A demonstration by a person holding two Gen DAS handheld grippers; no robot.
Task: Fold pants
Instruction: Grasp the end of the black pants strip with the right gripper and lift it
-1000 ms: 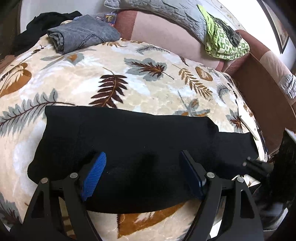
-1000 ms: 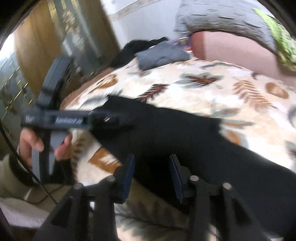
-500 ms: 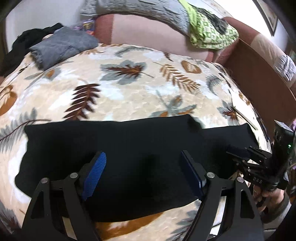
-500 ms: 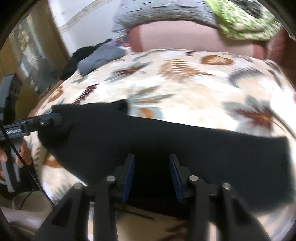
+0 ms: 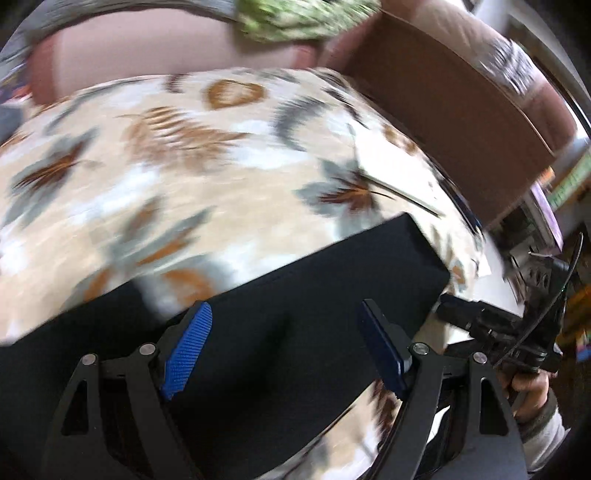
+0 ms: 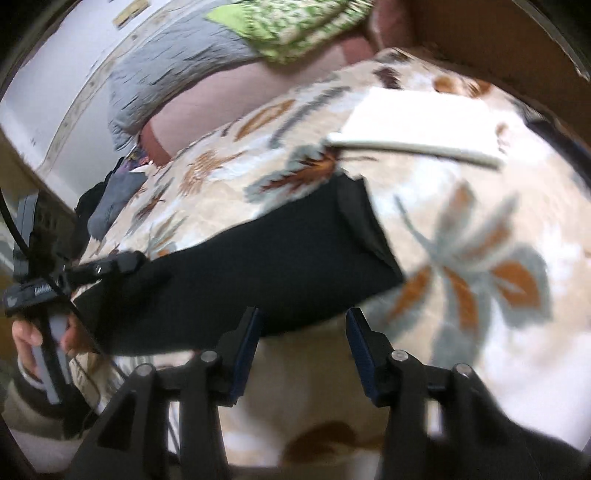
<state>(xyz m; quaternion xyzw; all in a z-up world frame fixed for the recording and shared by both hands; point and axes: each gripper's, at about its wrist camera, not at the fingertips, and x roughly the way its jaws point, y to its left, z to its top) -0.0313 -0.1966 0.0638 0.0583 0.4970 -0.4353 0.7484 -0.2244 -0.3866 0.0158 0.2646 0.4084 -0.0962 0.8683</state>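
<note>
Leaf-print blanket (image 5: 229, 155) | black pants (image 5: 295, 332) flat | left gripper (image 5: 284, 347), right gripper (image 6: 303, 350) gaping

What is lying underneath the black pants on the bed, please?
The black pants rest on a leaf-patterned blanket. Whatever lies beneath the blanket is covered.

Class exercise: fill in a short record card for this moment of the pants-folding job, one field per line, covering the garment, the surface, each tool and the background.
garment: black pants, lying flat in a long band
surface: leaf-print blanket
left tool: open, over the pants, holding nothing
right tool: open, at the pants' near edge, holding nothing
background: green patterned cloth on a grey quilt
image quality: motion blur in both views
</note>
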